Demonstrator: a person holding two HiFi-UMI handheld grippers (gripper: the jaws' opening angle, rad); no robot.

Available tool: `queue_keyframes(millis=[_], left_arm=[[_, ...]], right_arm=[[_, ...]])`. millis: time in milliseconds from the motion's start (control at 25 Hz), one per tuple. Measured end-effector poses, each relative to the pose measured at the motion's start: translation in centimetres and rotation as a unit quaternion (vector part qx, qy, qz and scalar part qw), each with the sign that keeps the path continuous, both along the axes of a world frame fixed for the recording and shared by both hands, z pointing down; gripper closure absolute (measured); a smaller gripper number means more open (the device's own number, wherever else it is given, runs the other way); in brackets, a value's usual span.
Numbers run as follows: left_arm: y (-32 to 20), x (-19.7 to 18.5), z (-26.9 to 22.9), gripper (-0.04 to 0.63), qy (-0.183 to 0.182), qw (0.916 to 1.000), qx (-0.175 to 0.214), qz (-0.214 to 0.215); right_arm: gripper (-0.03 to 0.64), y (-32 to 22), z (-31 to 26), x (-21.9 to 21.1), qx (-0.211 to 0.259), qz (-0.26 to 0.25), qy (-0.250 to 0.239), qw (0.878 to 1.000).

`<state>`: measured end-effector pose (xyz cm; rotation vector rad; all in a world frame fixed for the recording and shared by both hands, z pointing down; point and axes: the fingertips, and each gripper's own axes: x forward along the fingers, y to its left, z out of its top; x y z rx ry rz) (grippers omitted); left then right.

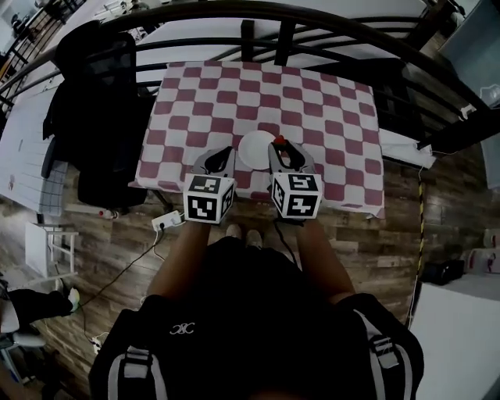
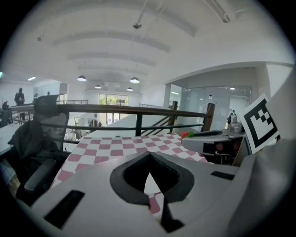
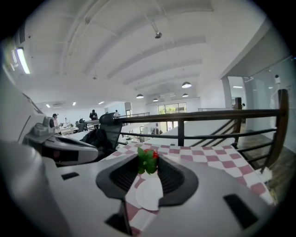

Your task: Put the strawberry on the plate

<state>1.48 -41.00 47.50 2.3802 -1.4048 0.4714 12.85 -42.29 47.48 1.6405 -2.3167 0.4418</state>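
Observation:
A white plate point(image 1: 255, 148) lies near the front edge of the table with the red-and-white checked cloth point(image 1: 328, 125). My right gripper point(image 1: 283, 150) hangs just right of the plate, shut on a red strawberry point(image 1: 280, 141) with green leaves. In the right gripper view the strawberry point(image 3: 148, 159) sits between the fingertips of the right gripper point(image 3: 149, 158), with the plate point(image 3: 149, 193) below and ahead. My left gripper point(image 1: 225, 153) is just left of the plate; its tips meet with nothing in them point(image 2: 150, 154). The left gripper view shows the strawberry point(image 2: 185, 134) at the right gripper's tip.
A black chair draped with a dark jacket point(image 1: 101, 117) stands at the table's left. A dark railing point(image 1: 258, 16) runs along the far side. A power strip point(image 1: 168, 220) and cable lie on the wooden floor by the person's feet.

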Motion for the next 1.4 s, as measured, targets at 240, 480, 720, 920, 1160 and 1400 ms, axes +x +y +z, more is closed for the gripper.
queue_keyframes(millis=[240, 480, 720, 920, 1160, 1400], left_arm=[[-2.2, -1.8, 3.2, 0.604, 0.006, 0.9994, -0.033, -0.012], [-4.4, -2.5, 7.0, 0.604, 0.005, 0.9985, -0.054, -0.009], [-4.7, -2.2, 11.2, 0.604, 0.03, 0.9943, -0.102, -0.007], [-4.9, -2.3, 14.3, 0.604, 0.042, 0.9904, -0.131, -0.012], [-4.4, -3.1, 15.3, 0.604, 0.045, 0.9882, -0.145, -0.022], [-3.9, -4.3, 15.8, 0.604, 0.06, 0.9843, -0.161, -0.04]], right_arm=[[0.477, -2.1, 4.0, -1.7, -0.044, -0.01, 0.018, 0.999], [0.477, -4.3, 9.8, -2.6, -0.099, -0.029, 0.062, 0.993], [0.477, -5.0, 17.0, -2.5, -0.163, -0.042, 0.106, 0.98], [0.477, -6.1, 21.2, -2.5, -0.199, -0.047, 0.136, 0.969], [0.477, -6.6, 23.6, -2.6, -0.225, -0.055, 0.166, 0.959], [0.471, -6.9, 23.7, -2.7, -0.222, -0.044, 0.166, 0.96]])
